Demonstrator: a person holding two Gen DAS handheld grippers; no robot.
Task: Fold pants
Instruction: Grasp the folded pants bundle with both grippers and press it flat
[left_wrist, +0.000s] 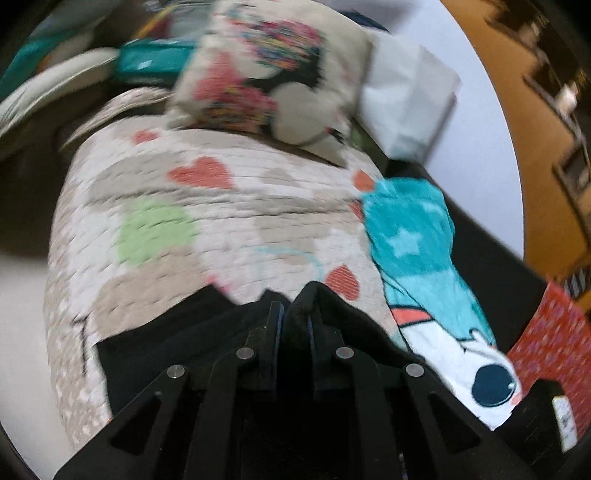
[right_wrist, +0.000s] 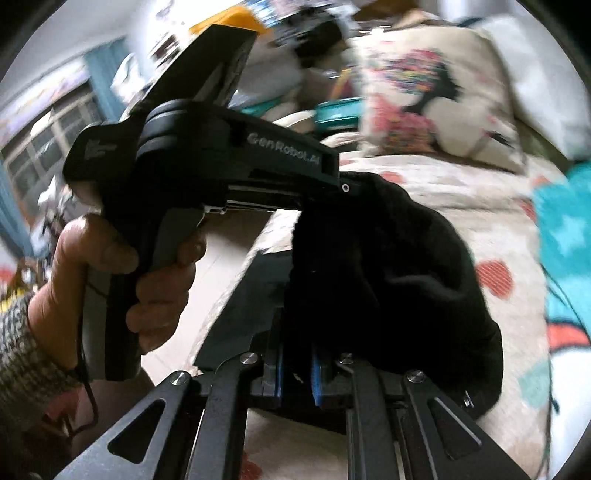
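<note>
1. Pants (right_wrist: 391, 266): plain black, soft matte fabric, bunched into a thick hanging fold w/ deep creases; no print or seams readable, both views blurred
2. Where: lifted over the quilted bedspread (left_wrist: 221, 221) (cream w/ red hearts, beige and green patches), strung between the two grippers; lower part drapes onto the bed
3. Left gripper (left_wrist: 295, 321): jaws clenched on a raised ridge of the black cloth, which pokes up between the fingertips
4. Right gripper (right_wrist: 297, 354): jaws clamped on the pants too, fabric squeezed between the blue pads (right_wrist: 316, 376)
5. Only the right wrist view shows: the left gripper's body from the side, white lettering on it, a bare hand (right_wrist: 122, 280) round its handle, knit sleeve cuff (right_wrist: 22, 354), windows behind
6. Only the left wrist view shows: the turquoise star-print blanket (left_wrist: 410, 236) in full w/ its white cartoon face, a red patterned item (left_wrist: 554, 339) beside it, orange wall
7. Both views: printed cushion (left_wrist: 273, 74) at the far end of the bed
</note>
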